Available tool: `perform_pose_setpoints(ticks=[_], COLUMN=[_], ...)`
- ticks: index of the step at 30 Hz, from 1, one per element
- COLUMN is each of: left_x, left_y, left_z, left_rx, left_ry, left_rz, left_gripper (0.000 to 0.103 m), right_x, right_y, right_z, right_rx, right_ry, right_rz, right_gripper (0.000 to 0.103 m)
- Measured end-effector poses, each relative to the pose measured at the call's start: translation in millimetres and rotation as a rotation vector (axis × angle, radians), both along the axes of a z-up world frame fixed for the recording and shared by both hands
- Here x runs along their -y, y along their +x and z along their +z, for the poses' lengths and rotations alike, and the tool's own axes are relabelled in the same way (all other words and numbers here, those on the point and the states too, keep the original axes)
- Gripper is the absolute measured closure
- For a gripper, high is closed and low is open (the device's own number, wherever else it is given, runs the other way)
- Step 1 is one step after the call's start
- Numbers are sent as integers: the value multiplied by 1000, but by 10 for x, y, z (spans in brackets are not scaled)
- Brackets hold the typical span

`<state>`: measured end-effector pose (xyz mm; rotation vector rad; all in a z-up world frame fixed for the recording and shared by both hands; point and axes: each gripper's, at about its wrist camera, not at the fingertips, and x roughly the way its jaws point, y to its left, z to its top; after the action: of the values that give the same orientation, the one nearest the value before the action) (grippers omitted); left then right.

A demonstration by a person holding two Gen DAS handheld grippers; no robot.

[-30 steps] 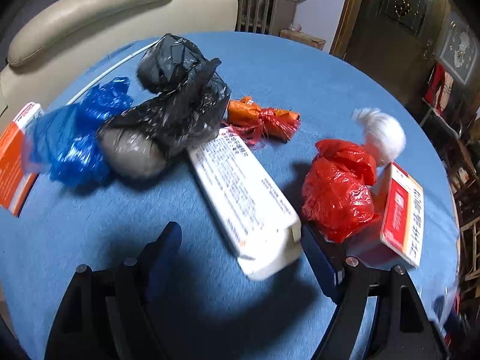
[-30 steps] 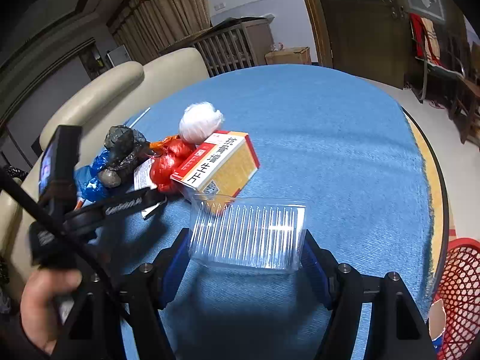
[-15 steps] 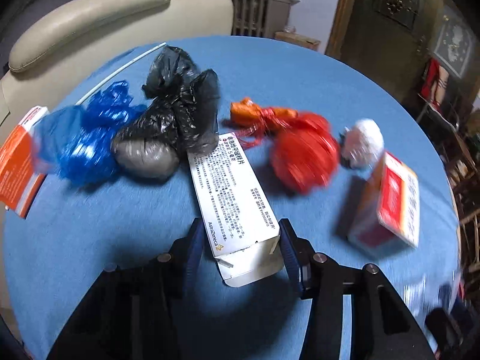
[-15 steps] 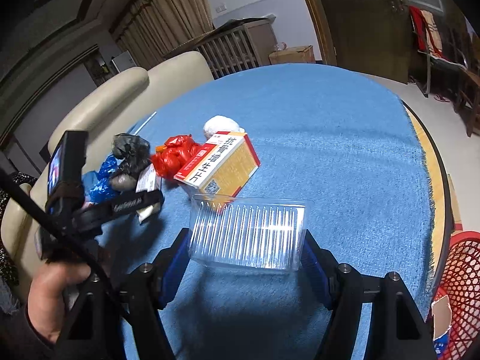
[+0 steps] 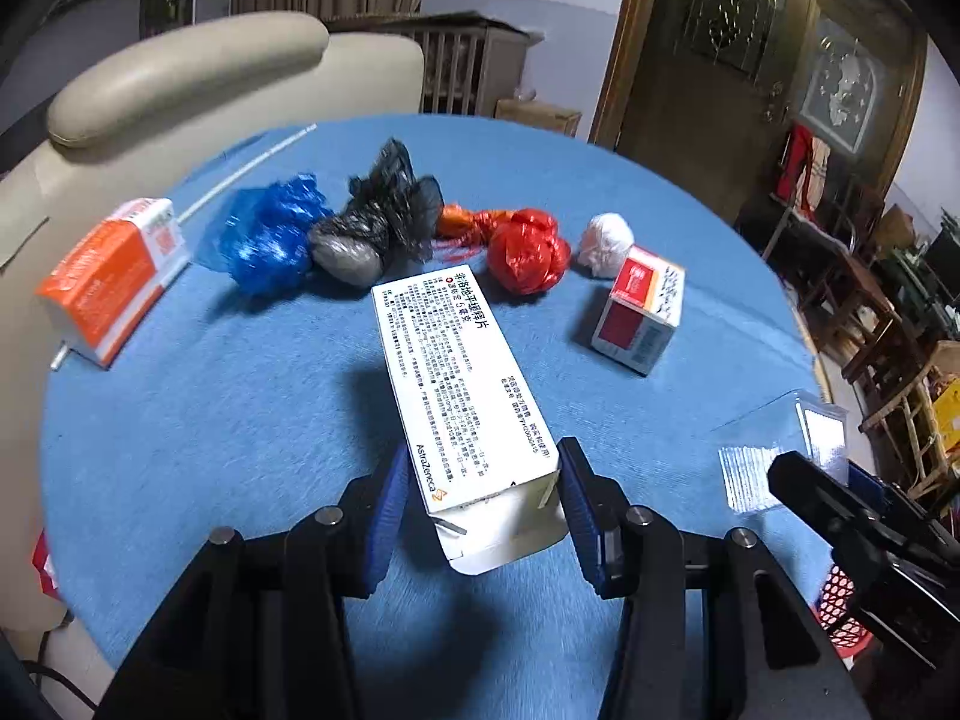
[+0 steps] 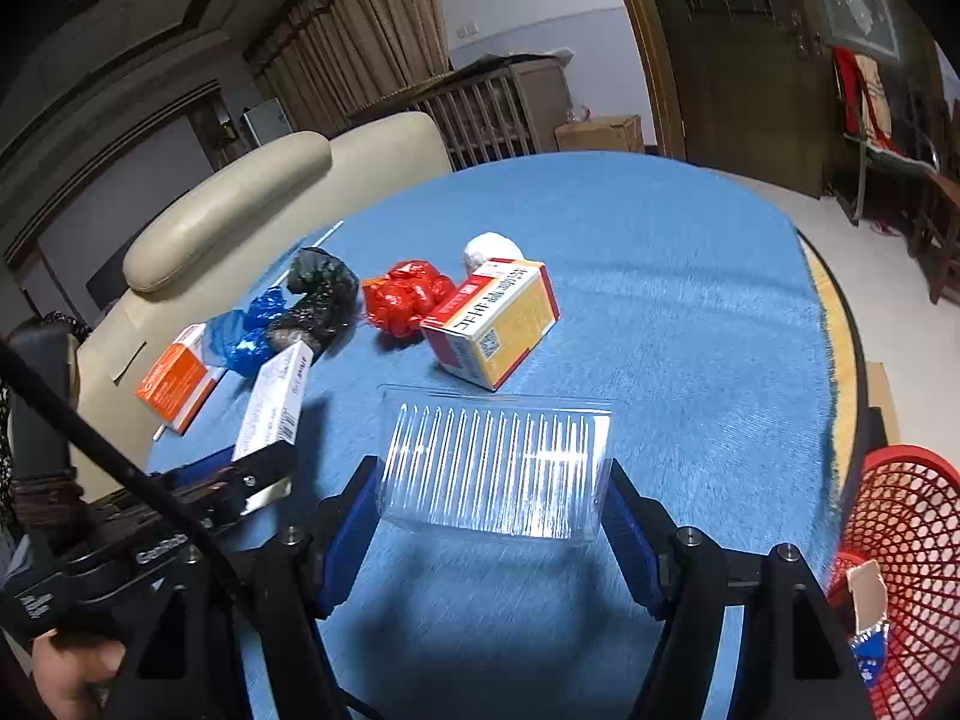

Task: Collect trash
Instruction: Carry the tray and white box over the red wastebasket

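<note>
My left gripper (image 5: 483,507) is shut on the near end of a long white medicine box (image 5: 459,387), which hangs lifted above the blue tablecloth (image 5: 240,420); the same white medicine box (image 6: 273,402) shows in the right wrist view. My right gripper (image 6: 492,504) is shut on a clear ribbed plastic tray (image 6: 495,468), held over the cloth. On the table lie a red bag (image 5: 528,249), a black bag (image 5: 378,222), a blue bag (image 5: 270,234), a white wad (image 5: 606,234), a red-and-yellow box (image 6: 492,321) and an orange box (image 5: 111,279).
A red mesh basket (image 6: 900,570) with scraps in it stands off the table's right edge. A beige sofa (image 5: 180,84) lies behind the table. Wooden chairs (image 5: 888,324) crowd the right side. A person's hand (image 6: 66,672) holds the left gripper's handle.
The left gripper closed on the white box and lifted it back toward me, off the table. The red bag rolled left, away from the red-and-yellow box. The right gripper rose slightly with the tray.
</note>
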<state>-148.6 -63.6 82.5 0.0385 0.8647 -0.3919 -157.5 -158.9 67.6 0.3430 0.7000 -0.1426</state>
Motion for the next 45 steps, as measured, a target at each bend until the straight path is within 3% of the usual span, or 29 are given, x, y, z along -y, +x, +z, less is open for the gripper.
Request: perform_pose_setpoints(ticks=[11,24,45], left_x=[-206,-97,779], left_y=[-354,-624,-975], left_z=[221,463,602], left_rx=[25,79,121], left_ry=[-5,4,49], left_rz=[46,6,-219], left_gripper=[52,52,52], right_x=[-120,-23,683], right_y=[-390,-794,-1430], right_z=[279,536,490], right_rx=[54,126,156], right_ry=[-46,-60,-4], right_rz=[-23,-65,-245], right_gripper=[30,30,30])
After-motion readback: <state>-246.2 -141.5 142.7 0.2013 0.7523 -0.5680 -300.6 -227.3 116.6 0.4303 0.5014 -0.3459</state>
